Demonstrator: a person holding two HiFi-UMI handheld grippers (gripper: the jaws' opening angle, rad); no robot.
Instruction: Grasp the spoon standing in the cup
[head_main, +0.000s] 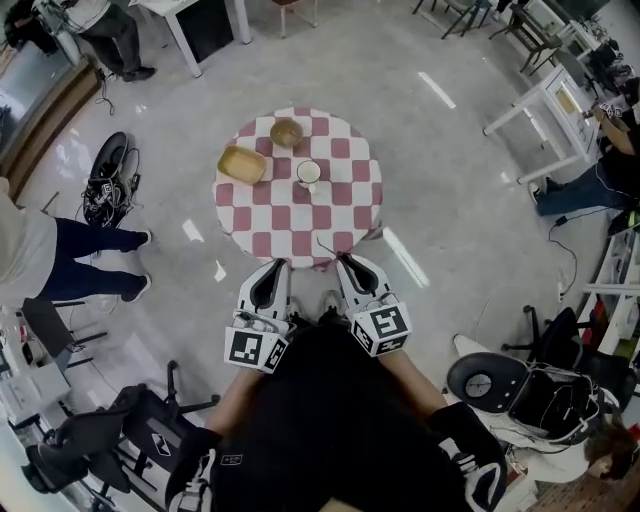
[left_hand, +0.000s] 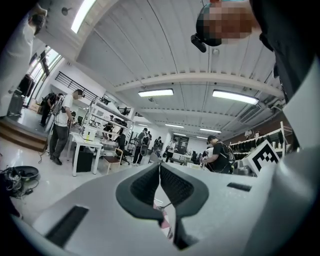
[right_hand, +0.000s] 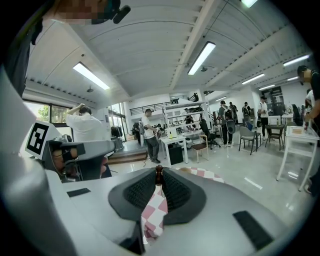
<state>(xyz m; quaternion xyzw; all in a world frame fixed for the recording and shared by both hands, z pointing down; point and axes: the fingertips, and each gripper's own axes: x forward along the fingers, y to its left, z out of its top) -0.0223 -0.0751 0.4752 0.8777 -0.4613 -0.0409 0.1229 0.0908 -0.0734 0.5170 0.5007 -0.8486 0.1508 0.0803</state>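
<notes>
Count: one round table (head_main: 345, 215) under a red-and-white checked cloth is carrying one cup, one bowl and one tray. One spoon is sitting in the cup, and two grippers are hanging at the table's near edge.
Cup (head_main: 309, 172): it is standing upright near the middle of the table, well apart from both grippers.
Spoon (left_hand: 168, 204): it is standing in the cup. The head view is showing it too small to read. In the left gripper view, a thin handle is showing through the gap under the jaw tips, its long axis slanting up and to the right.
Bowl (head_main: 286, 132): one, round and tan, is sitting just far-left of the cup.
Tray (head_main: 242, 165): one, yellowish and rectangular, is lying left of the cup, near the table's left edge.
Left gripper (head_main: 276, 266): it is pointing away from the person toward the table's near rim. Its jaws are meeting at the tips and gripping nothing.
Right gripper (head_main: 347, 262): it is hanging just right of the left one and pointing the same way. Its jaws are closed tip to tip, with only checked cloth showing behind them.
Person (head_main: 40, 262): one is standing on the floor well to the left of the table.
</notes>
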